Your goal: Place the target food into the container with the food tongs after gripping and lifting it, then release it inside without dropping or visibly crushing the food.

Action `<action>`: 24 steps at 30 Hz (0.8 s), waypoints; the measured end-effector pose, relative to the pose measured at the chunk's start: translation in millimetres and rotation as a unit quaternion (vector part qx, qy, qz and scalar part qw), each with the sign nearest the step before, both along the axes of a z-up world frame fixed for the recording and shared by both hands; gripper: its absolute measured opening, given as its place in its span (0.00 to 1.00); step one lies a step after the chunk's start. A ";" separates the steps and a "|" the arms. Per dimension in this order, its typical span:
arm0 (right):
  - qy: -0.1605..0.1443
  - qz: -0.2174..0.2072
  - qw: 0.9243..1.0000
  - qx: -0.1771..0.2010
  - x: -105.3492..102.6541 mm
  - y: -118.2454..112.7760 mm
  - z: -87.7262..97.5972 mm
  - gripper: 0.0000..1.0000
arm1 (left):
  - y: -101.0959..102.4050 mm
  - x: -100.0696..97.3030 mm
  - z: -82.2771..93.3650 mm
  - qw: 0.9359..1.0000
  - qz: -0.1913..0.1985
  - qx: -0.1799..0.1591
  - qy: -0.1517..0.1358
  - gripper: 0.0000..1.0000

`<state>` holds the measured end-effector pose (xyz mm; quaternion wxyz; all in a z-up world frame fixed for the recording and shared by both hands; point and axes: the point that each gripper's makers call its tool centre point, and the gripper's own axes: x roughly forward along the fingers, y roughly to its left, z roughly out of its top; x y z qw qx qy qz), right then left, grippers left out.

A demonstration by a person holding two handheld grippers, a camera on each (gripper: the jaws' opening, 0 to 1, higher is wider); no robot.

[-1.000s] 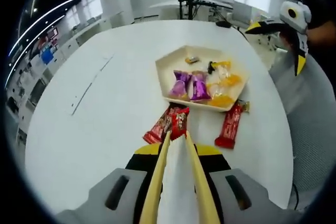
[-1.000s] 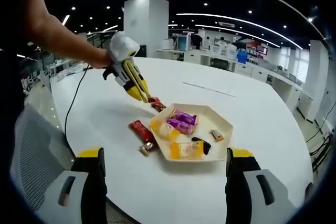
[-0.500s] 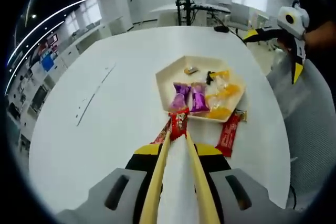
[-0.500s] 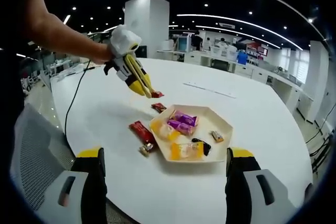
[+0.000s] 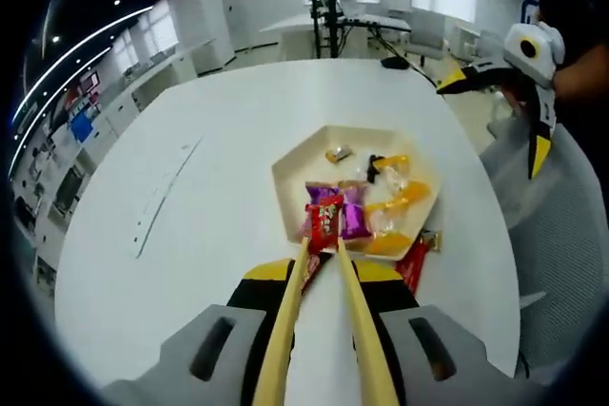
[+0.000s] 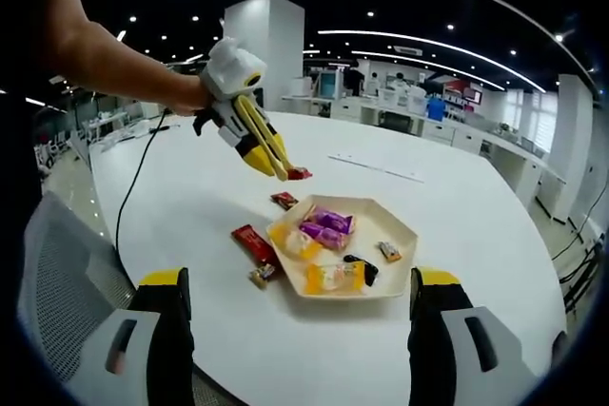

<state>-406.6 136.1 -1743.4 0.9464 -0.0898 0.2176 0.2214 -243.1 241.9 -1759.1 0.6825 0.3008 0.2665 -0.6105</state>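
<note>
A small red-wrapped candy (image 5: pixel 324 220) is pinched between the tips of the yellow food tongs (image 5: pixel 319 320), which the left gripper (image 5: pixel 319 330) squeezes between its jaws. From the right gripper view the candy (image 6: pixel 299 174) hangs in the air above the worktop (image 6: pixel 457 206), up beyond the tray's far-left edge and touching nothing else. In the left gripper view it overlaps the near rim of the hexagonal tray (image 5: pixel 295 164), so height over the tray cannot be read there.

The tongs hide most of a red wrapper lying under them in the left gripper view; another red bar (image 5: pixel 413 261) is partly cut off by the tray's rim.

Counted in the right gripper view: two purple candies (image 6: pixel 324 226) in the tray, two or three yellow packets (image 6: pixel 329 279) whose edges blur together, one dark piece (image 6: pixel 357 264), and one small brownish sweet (image 6: pixel 388 252). On the worktop beside the tray lie two red wrappers, a long one (image 6: pixel 253 243) just left of the tray and a short one (image 6: pixel 284 201) near its far edge.

The right gripper (image 6: pixel 297 330) has its jaws wide apart, holding nothing, near the worktop's edge.
</note>
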 end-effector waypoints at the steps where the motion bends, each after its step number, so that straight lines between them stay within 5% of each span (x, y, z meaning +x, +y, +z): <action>1: 0.000 0.000 1.000 0.000 0.1 0.0 0.2 0.94 | -2.0 -0.5 0.9 1.000 0.000 -0.001 0.001 0.18; 24: -0.006 -0.001 1.000 0.005 0.6 1.6 2.8 0.93 | -58.7 -13.1 4.2 1.000 -0.010 -0.013 0.018 0.19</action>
